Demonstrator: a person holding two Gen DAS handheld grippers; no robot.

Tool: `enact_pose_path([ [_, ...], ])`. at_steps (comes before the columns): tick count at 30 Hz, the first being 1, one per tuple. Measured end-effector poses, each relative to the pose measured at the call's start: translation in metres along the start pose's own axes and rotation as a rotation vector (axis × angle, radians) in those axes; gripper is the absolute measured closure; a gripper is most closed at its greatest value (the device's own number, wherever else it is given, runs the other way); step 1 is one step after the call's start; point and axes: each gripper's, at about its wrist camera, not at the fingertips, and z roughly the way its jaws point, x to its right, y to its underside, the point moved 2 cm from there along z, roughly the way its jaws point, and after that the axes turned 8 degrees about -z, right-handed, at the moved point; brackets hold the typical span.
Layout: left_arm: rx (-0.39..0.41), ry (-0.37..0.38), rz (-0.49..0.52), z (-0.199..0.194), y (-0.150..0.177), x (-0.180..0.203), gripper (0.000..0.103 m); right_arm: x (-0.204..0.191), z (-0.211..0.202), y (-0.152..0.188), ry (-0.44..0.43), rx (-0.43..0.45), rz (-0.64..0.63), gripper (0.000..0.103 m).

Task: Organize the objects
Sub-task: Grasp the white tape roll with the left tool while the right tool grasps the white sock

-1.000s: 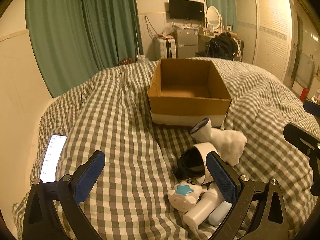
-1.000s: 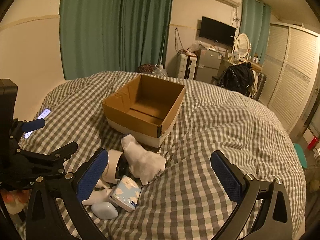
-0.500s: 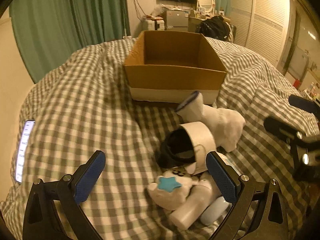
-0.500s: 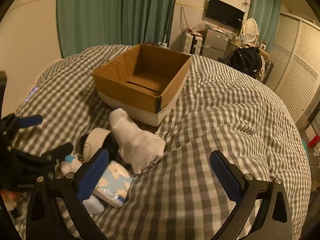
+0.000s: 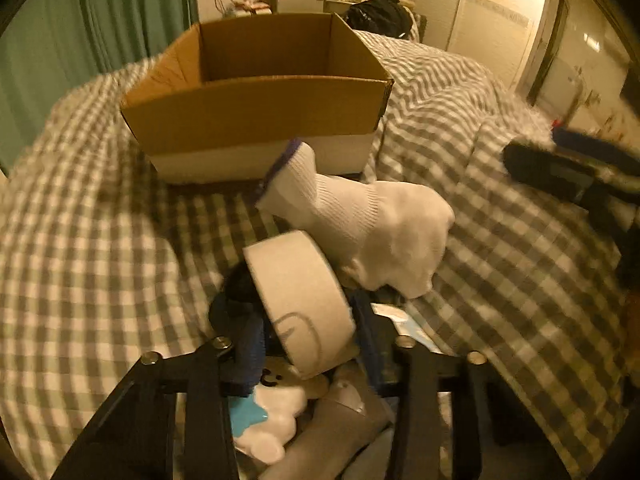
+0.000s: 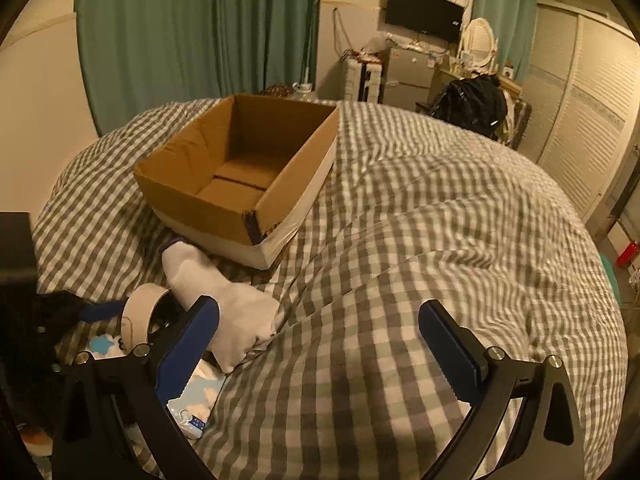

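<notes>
A white tape roll [image 5: 296, 280] lies tilted in a pile on the checked duvet [image 5: 100, 280]. My left gripper [image 5: 306, 320] is closing on it, and its blue pads touch the roll's two flat sides. A white sock [image 5: 372, 220] lies just beyond the roll, in front of an open cardboard box [image 5: 256, 108]. Under my fingers sit a white toy with a blue star [image 5: 264, 412] and a pale bottle [image 5: 332, 432]. My right gripper [image 6: 318, 312] hangs open over bare duvet, to the right of the sock [image 6: 224, 300] and the roll [image 6: 140, 308].
A pale blue tissue pack [image 6: 196, 400] lies beside the right gripper's left finger. The box [image 6: 240, 168] holds nothing. Green curtains [image 6: 192, 24] hang behind the bed. A dark bag [image 6: 476, 104] and louvred wardrobe doors [image 6: 580, 112] stand at the far right.
My left gripper has dropped forward onto the pile and its wide jaws have come in around the tape roll. My right gripper has moved forward and lower, still open.
</notes>
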Motion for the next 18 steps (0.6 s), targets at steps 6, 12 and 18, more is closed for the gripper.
enact_pose_path([
  [6,0.063,0.019,-0.043,-0.029,-0.003,-0.021,0.068,-0.025,0.039,-0.003,-0.114,-0.11,-0.068,0.003],
  [12,0.124,-0.042,-0.069,-0.052,-0.01,-0.048,0.068,-0.052,0.082,-0.003,-0.217,-0.237,-0.113,0.005],
  [18,0.122,-0.033,-0.094,-0.059,-0.006,-0.058,0.069,-0.065,0.097,0.001,-0.167,-0.283,-0.148,0.037],
])
